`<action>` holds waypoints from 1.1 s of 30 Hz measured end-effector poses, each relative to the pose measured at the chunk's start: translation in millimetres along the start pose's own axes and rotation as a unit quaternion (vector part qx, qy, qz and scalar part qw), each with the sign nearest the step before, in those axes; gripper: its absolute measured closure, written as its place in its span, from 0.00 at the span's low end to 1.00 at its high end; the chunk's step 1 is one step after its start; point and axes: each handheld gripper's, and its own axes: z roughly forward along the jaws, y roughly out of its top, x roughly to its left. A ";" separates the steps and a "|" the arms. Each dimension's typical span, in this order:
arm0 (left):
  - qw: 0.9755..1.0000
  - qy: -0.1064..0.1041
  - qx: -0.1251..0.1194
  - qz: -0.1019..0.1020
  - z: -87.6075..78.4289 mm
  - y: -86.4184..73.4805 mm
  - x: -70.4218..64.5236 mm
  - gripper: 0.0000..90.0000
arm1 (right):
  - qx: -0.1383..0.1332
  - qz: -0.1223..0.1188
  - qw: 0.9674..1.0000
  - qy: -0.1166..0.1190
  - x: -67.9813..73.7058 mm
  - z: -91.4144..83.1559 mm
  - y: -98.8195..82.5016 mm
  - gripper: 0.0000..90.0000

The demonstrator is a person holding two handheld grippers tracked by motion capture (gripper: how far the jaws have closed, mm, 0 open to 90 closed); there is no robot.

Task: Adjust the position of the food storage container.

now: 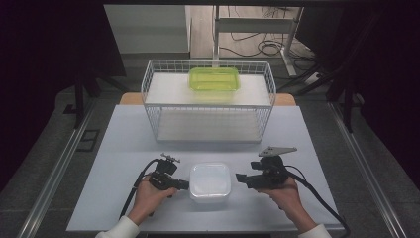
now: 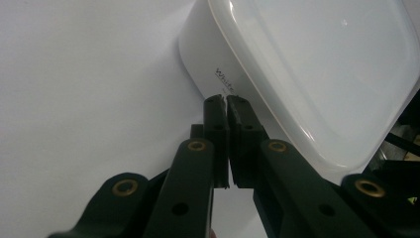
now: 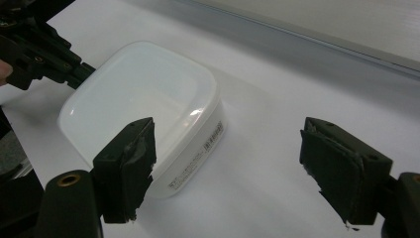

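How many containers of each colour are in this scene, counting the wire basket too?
White lidded container: 1
Green lidded container: 1
White wire basket: 1
Total: 3

Lab recording bay

Dark curtains (image 1: 44, 74) are enclosing a white surface (image 1: 124, 148); cables (image 1: 257, 47) are trailing at twelve o'clock beside a desk frame (image 1: 257, 25).

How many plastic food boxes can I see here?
2. A white square plastic box with a lid sits on the table between the hands; a green rectangular plastic box lies atop the white wire basket.
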 end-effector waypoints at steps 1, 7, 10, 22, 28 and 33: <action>1.000 0.000 -0.001 0.001 -1.3 -0.4 0.6 0.97 | 0.000 0.000 1.000 0.001 0.0 -0.3 0.0 0.24; 0.999 -0.008 -0.035 -0.001 -15.6 -3.6 -1.2 0.93 | -0.012 0.005 1.000 -0.002 -1.3 -2.8 -1.0 0.25; 0.998 0.013 -0.057 0.016 -22.9 -7.6 -7.6 0.78 | -0.018 0.012 1.000 -0.005 -2.8 -3.2 -2.5 0.24; 0.993 0.035 -0.109 0.014 -46.2 -16.6 -8.9 0.44 | -0.006 0.024 1.000 0.014 0.2 -1.0 -8.4 0.21; 0.992 0.021 -0.123 0.010 -51.4 -17.4 -8.2 0.39 | -0.008 0.026 1.000 0.017 2.2 -0.2 -9.6 0.21; 0.992 0.012 -0.124 0.011 -53.3 -18.2 -9.8 0.37 | -0.008 0.035 0.999 0.011 2.8 -0.9 -9.7 0.25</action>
